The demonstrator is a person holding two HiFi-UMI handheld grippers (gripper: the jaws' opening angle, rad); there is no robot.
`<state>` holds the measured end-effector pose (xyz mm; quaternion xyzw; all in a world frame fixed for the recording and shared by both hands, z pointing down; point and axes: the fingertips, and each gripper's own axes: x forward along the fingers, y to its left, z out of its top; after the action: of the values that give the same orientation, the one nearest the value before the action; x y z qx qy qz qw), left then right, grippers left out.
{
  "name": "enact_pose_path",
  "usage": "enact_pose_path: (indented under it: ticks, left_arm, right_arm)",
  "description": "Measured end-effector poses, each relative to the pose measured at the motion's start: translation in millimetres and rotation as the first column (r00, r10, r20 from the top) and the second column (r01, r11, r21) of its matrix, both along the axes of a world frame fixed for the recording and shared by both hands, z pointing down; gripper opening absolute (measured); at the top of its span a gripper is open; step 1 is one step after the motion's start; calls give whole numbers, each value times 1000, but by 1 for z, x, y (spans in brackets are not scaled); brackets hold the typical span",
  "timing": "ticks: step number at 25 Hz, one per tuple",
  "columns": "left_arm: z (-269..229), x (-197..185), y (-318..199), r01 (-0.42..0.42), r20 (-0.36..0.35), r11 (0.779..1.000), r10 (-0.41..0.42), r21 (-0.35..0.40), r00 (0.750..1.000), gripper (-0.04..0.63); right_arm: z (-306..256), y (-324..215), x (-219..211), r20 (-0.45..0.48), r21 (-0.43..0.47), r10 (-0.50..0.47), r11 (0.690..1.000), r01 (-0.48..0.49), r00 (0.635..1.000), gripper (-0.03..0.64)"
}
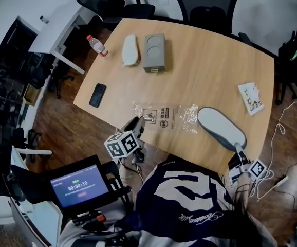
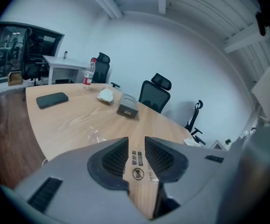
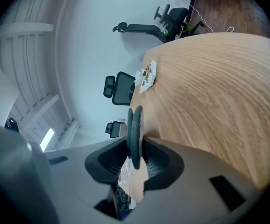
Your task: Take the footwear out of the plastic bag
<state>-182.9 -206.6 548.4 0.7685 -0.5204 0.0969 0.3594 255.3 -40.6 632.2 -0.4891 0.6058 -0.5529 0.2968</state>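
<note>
Between the jaws of the right hand-held gripper (image 1: 239,152) sits the clamped slipper (image 1: 221,128).

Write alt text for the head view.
The right tongs grip a grey slipper by one end at the near edge of a wooden table. A clear plastic bag lies flat beside it, the open left tongs near its other end.

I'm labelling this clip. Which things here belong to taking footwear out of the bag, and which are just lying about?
In the job: clear plastic bag; grey-soled slipper, clamped in the right gripper; white slipper beside the grey box; left gripper, open, near the bag.
Lying about: water bottle; grey box; black phone; printed packet.
</note>
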Motion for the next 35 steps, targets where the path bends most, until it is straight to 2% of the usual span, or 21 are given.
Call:
enact_pose_path:
  ticks: [3, 8, 10, 13, 16, 21, 24, 28, 31, 33, 35]
  left_arm:
    - [3, 26, 11, -67, -44, 998, 67, -7, 997, 101]
    - [8, 61, 32, -183, -96, 983, 181, -16, 979, 101]
    - [9, 67, 40, -221, -100, 975, 218, -17, 971, 101]
    - [11, 70, 50, -251, -97, 968, 248, -16, 964, 101]
    - [7, 70, 62, -250, -107, 968, 248, -9, 963, 101]
    - [0, 72, 88, -227, -105, 974, 226, -3, 968, 101]
    - [-7, 82, 104, -204, -96, 979, 205, 16, 974, 101]
    - [-19, 101, 136, -155, -106, 987, 159, 48, 982, 101]
    - [-24, 116, 167, -131, -102, 990, 136, 55, 985, 101]
    - [-25, 127, 189, -122, -95, 991, 128, 58, 987, 101]
    - [-25, 136, 209, -112, -92, 992, 117, 57, 989, 101]
  right_arm:
    - [3, 6, -3, -29, -4, 19, 1000, -19, 999, 97]
    - [6, 16, -7, -148, -25, 28, 999, -32, 989, 108]
    - [12, 25, -6, -231, -93, 23, 995, -46, 973, 154]
    - [17, 45, -12, -315, -255, 17, 962, -102, 949, 225]
    - [8, 54, -21, -369, -281, -19, 955, -92, 929, 225]
    - [17, 71, -17, -540, -337, -183, 941, -12, 822, 255]
    - [22, 82, -14, -583, -376, -266, 926, 35, 767, 255]
    - [30, 110, -6, -640, -450, -401, 887, 103, 656, 255]
    - [30, 126, -3, -660, -460, -463, 872, 169, 592, 255]
    - [31, 134, -1, -682, -476, -513, 852, 215, 521, 253]
    - [32, 143, 0, -702, -503, -567, 823, 264, 431, 253]
